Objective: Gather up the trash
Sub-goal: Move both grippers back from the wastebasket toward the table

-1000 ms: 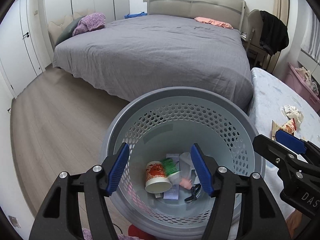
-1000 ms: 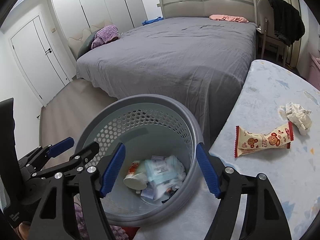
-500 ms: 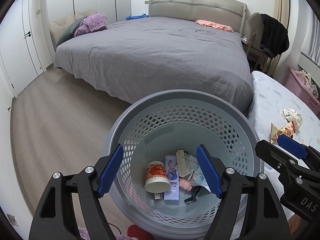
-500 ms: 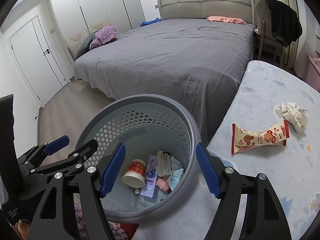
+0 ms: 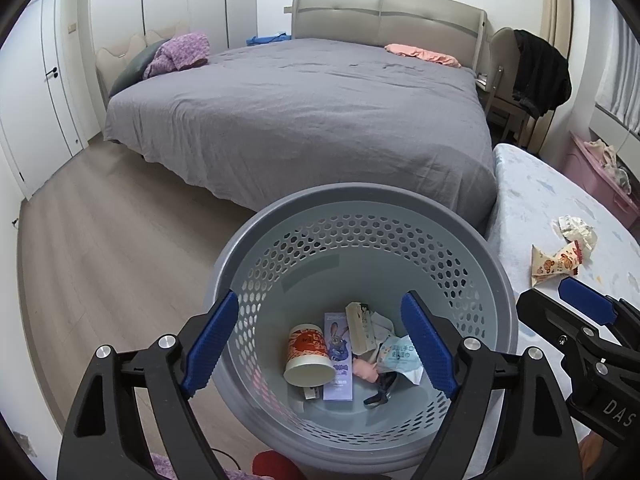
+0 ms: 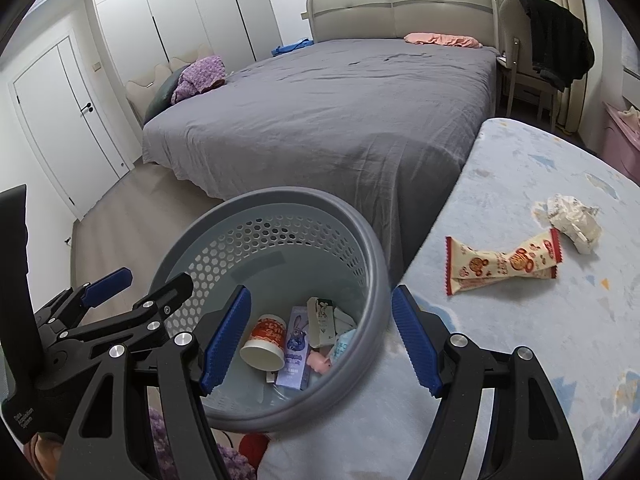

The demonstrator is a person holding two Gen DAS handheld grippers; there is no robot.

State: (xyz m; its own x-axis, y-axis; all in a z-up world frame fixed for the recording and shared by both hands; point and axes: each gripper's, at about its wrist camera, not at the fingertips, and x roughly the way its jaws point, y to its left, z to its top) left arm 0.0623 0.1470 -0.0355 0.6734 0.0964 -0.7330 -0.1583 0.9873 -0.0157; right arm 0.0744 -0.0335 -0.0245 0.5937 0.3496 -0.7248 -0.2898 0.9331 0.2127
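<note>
Grey perforated trash basket (image 5: 360, 208) stands on the floor, tight against the near corner of the worktop (image 6: 520, 340). At its bottom: a paper cup (image 5: 307, 356) lying on its side, mouth toward the camera; a purple printed packet (image 5: 338, 354) just beside it; a small carton (image 5: 360, 328); a light blue wipes pack (image 5: 400, 358); a small pink item and something dark, too small to identify.

Left tool (image 5: 322, 344) hangs over the basket opening. Its jaws have just been opening and now stand wide apart, nothing between the blue pads. The trash lies well below them.

Right tool (image 6: 320, 342) sits over the basket's rim on the worktop side, jaws apart and empty; the rim edge passes between them without contact.

Still on the worktop, well apart from the basket: a red-and-cream snack wrapper (image 6: 504, 266), and a crumpled white paper (image 6: 574, 222) just beyond it, touching or nearly so.

Behind: a bed (image 5: 304, 120) with grey cover, wooden floor (image 5: 100, 248), white wardrobe doors.
</note>
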